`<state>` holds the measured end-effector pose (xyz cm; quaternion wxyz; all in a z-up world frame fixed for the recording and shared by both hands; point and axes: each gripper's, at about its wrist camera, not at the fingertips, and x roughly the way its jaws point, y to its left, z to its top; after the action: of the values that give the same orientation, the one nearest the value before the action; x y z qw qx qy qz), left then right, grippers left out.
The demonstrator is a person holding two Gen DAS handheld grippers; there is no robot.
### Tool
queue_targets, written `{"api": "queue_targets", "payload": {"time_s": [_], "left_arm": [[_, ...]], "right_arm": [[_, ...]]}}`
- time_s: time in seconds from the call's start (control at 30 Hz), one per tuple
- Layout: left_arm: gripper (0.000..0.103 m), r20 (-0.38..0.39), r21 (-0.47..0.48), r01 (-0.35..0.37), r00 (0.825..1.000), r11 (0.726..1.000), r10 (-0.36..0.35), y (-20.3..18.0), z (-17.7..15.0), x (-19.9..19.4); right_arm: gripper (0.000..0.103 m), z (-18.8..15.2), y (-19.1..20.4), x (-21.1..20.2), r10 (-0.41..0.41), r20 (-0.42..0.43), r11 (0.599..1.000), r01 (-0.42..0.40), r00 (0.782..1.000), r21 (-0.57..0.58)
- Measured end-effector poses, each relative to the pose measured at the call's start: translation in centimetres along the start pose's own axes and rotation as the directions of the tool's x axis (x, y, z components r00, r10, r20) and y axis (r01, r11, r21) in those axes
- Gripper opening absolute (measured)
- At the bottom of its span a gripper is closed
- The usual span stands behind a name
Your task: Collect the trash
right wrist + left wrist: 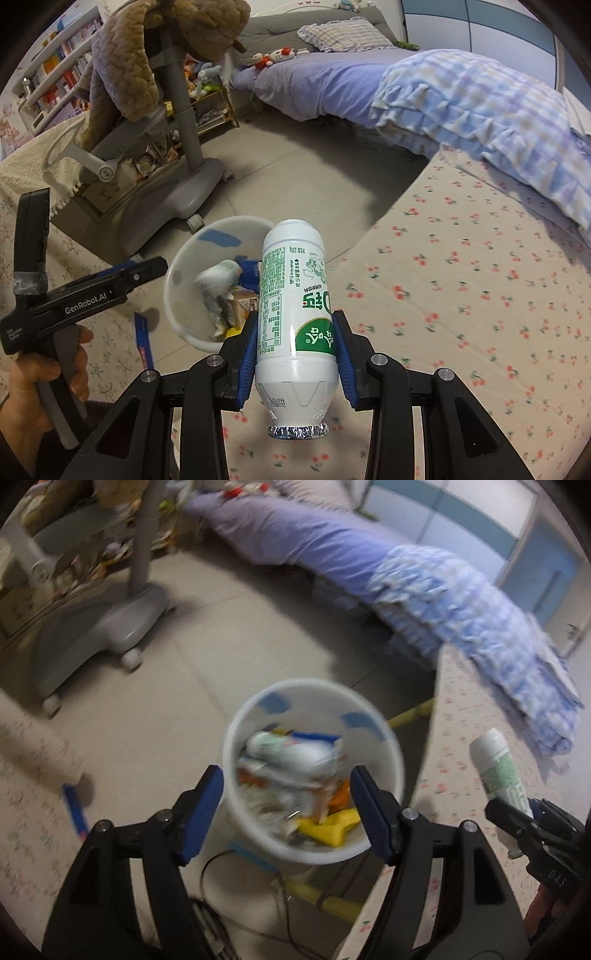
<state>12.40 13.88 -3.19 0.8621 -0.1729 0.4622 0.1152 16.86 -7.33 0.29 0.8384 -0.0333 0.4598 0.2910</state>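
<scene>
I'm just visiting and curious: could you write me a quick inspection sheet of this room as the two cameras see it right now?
Surface: cherry-print cloth beside a tiled floor.
Job's things: white bin on the floor, holding wrappers; a green-and-white bottle, foil end toward the camera.
Clutter: blue packet on the left cloth.
Grippers: left gripper open above the bin, nothing between its jaws; right gripper clamped on the bottle.
Cables: dark cord on the floor near the bin.
Surroundings: bed, grey wheeled chair, bookshelf.
</scene>
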Motion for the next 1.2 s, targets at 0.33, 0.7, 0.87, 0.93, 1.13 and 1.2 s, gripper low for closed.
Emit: {"api": "queue_targets", "payload": {"time_s": [0.33, 0.7, 0.87, 0.93, 1.13, 1.2], "left_arm": [[0.086, -0.104, -0.061, -0.093, 0.991, 0.994, 0.086, 3.0, -0.2, -0.2], [0.096, -0.088, -0.054, -0.103, 0.991, 0.993, 0.098, 2.8, 0.2, -0.6], [0.099, -0.09, -0.013, -0.088, 0.992, 0.996, 0.086, 1.5, -0.3, -0.8], [0.1, -0.097, 0.011, -0.068, 0.993, 0.998, 0.069, 0.6, -0.7, -1.0], [0.1, -0.079, 0.102, -0.036, 0.996, 0.994, 0.045, -2.4, -2.2, -2.4], [0.1, -0.072, 0.131, -0.025, 0.997, 0.991, 0.034, -3.5, -3.0, -3.1]], "right_arm": [[0.039, 1.4, 2.9, 4.5, 0.055, -0.034, 0.998, -0.055, 0.998, -0.015], [0.072, 1.8, 1.9, 4.4, 0.068, 0.029, 0.997, -0.068, 0.997, 0.024], [0.074, 1.5, 0.7, 1.4, 0.031, 0.065, 0.998, -0.035, 0.997, 0.061], [0.076, 0.9, 0.4, -0.2, 0.005, 0.072, 0.997, -0.01, 0.997, 0.072], [0.081, -1.6, -0.6, -5.3, -0.091, 0.087, 0.993, 0.084, 0.992, 0.081], [0.085, -3.4, -1.2, -7.5, -0.127, 0.105, 0.987, 0.115, 0.986, 0.114]]}}
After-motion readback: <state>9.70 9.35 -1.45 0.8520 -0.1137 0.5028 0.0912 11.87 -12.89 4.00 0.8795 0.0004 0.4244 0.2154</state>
